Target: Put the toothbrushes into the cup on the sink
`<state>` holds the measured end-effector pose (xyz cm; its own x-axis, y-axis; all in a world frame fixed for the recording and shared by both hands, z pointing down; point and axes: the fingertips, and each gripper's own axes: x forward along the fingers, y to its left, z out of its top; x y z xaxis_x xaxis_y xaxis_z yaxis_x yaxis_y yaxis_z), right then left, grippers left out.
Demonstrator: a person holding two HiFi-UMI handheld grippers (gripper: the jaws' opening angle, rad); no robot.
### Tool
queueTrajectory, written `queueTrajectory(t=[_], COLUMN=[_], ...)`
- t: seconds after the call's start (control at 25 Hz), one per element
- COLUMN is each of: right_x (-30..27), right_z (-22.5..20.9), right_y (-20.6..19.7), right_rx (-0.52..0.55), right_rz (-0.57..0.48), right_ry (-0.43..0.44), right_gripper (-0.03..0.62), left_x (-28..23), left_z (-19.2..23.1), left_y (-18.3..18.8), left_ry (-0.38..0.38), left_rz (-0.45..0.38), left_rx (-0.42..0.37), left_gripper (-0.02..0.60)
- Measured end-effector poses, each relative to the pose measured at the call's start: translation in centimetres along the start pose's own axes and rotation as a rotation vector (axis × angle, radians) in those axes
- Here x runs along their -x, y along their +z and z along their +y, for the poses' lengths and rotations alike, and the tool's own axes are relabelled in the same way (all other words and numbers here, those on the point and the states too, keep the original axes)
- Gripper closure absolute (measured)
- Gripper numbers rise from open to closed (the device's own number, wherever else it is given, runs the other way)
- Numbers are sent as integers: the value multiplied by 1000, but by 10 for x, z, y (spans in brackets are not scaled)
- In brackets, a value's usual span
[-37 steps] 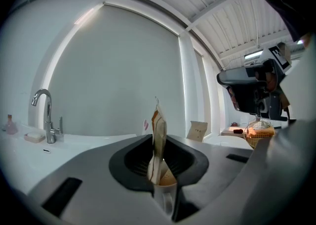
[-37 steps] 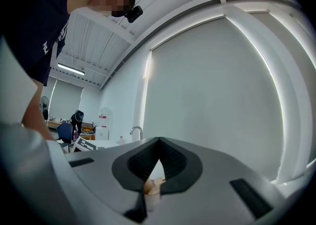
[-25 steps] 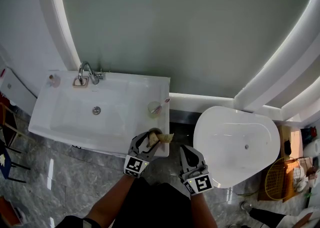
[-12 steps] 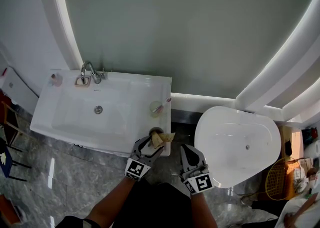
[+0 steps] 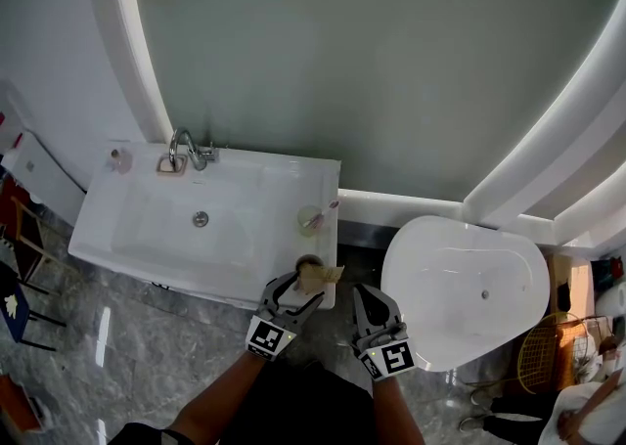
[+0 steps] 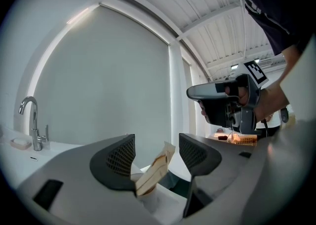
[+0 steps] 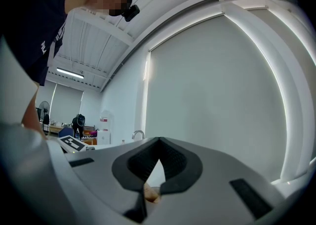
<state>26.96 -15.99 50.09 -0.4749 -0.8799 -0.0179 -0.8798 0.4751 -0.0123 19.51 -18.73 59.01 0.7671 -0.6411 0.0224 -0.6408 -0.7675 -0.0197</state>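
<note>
**Left claw wide open around the tan toothbrush in the corner cup**

Nearest the person, the right gripper [image 5: 364,294] is level in front of the gap between the sink and a white oval basin [image 5: 430,316], with its 2 jaws pressed together on nothing. Just beside it, the left gripper [image 5: 298,289] faces the sink's near right corner. Its jaws have just been opening and now stand far apart.

In the left gripper view, the tan toothbrush [image 6: 157,167] stands tilted between the 2 pads. Neither pad presses on it, though whether the left pad brushes its lower part cannot be told. The toothbrush sits in a small cup [image 5: 308,263] on the near right corner of the white sink [image 5: 147,238].

A little farther along the same right edge stands a 2nd cup [image 5: 310,221] with a pink toothbrush [image 5: 325,210] leaning out of it. At the sink's far left is the chrome faucet [image 5: 188,148], and behind it a plain grey wall.
</note>
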Motion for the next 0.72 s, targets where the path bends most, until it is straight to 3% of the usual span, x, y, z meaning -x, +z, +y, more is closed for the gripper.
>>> queueTrajectory(t=[0.16,0.48,0.72], right_x=[-6,-11,-11], right_z=[-1,-8,-13], right_y=[17,29,25], right_rx=[-3,-4,-1], right_rz=[-6,-13,-11], right_ry=[5,2,-9], right_gripper=[568,568,568], left_x=[3,19,35], left_z=[7,37,59], left_y=[26,74,82], left_ry=[23,116,177], left_rz=[-2,-97,-90], left_rx=[-14,33,14], left_gripper=[308,308,308])
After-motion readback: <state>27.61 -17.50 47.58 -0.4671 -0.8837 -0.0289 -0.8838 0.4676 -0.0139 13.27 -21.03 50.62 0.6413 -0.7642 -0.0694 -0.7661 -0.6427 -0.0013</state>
